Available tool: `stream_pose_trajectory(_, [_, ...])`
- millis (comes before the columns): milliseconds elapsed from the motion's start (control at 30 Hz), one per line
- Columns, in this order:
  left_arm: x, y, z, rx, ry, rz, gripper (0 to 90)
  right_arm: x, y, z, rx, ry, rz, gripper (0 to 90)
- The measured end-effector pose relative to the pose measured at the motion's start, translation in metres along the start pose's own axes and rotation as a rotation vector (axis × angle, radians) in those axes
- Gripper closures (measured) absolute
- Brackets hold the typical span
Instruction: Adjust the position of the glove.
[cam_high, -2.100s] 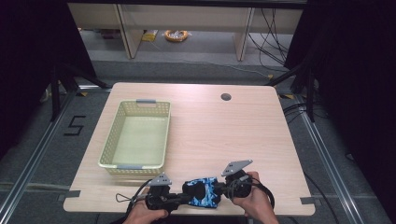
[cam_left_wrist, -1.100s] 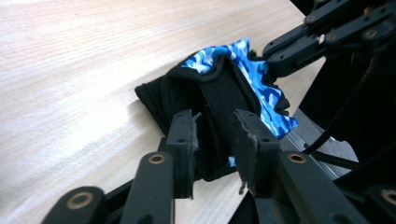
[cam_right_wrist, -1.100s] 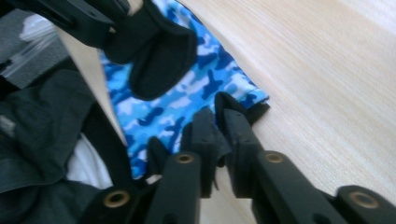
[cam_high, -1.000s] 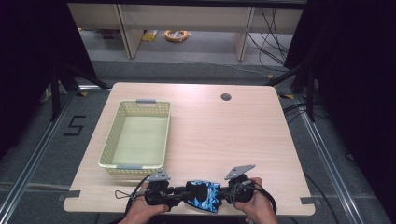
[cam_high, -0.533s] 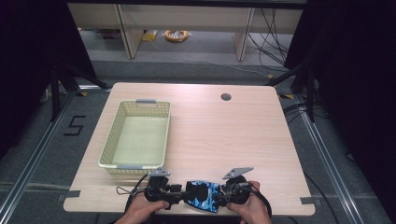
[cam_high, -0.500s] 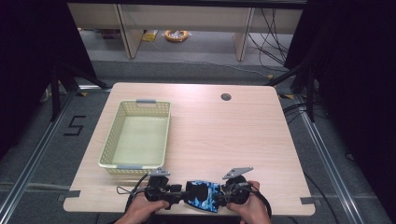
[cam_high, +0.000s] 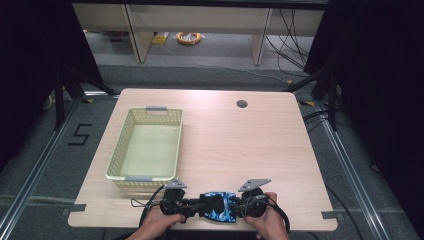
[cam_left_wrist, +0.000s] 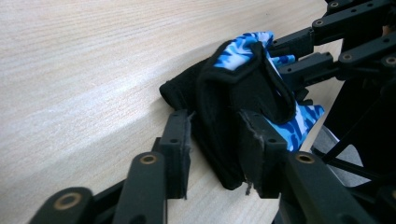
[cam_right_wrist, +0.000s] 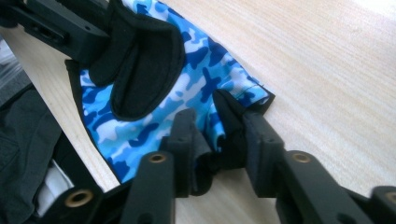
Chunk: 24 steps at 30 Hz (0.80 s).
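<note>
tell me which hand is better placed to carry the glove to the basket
Left, probably. The left gripper grips the glove on the side nearer the basket; the right gripper holds the far edge.

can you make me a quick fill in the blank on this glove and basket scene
1. The glove has a blue camouflage print with ____ padding.
2. The basket sits on the ____ half of the table in the high view.
3. The left tool and right tool each pinch the ____.
4. The glove lies by the table's ____ edge, closest to the person.

Missing words: black; left; glove; near
</note>
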<state>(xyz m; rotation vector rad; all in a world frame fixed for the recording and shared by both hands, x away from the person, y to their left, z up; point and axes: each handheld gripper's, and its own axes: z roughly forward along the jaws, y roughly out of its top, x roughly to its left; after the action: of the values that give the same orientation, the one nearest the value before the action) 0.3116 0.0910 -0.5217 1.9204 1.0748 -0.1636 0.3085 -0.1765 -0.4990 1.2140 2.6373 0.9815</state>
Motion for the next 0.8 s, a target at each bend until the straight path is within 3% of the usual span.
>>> stream_pose_trajectory(67, [0.0009, -0.0009, 0.001, -0.003, -0.002, -0.012, 71.5, -0.0026, 0.0006, 0.0006, 0.004, 0.025, -0.002, 75.5])
stream_pose_trajectory(267, [-0.0003, -0.0025, -0.0006, -0.032, -0.001, -0.026, 84.5, -0.0035, -0.0002, 0.0017, -0.01, 0.046, -0.002, 79.8])
stream_pose_trajectory(333, [-0.0022, -0.0021, -0.0002, -0.032, -0.001, -0.013, 85.3, -0.0038, -0.0009, 0.0025, -0.028, 0.053, 0.008, 80.3])
stream_pose_trajectory(467, [-0.0006, -0.0007, 0.0002, -0.036, -0.006, -0.024, 85.6, -0.0062, -0.0003, 0.0005, -0.022, 0.058, 0.006, 80.7])
stream_pose_trajectory(500, [-0.0009, -0.0004, 0.0001, -0.037, -0.007, -0.021, 85.6, -0.0069, -0.0005, 0.0023, -0.049, 0.053, 0.005, 80.8])
stream_pose_trajectory(533, [-0.0014, 0.0002, 0.0, -0.037, -0.012, -0.017, 85.7, -0.0075, 0.0004, 0.0005, -0.028, 0.048, -0.002, 80.9])
stream_pose_trajectory(800, [-0.0006, 0.0033, -0.0015, -0.047, -0.011, -0.008, 85.4, -0.0083, 0.0012, 0.0004, -0.04, 0.043, -0.004, 81.0])
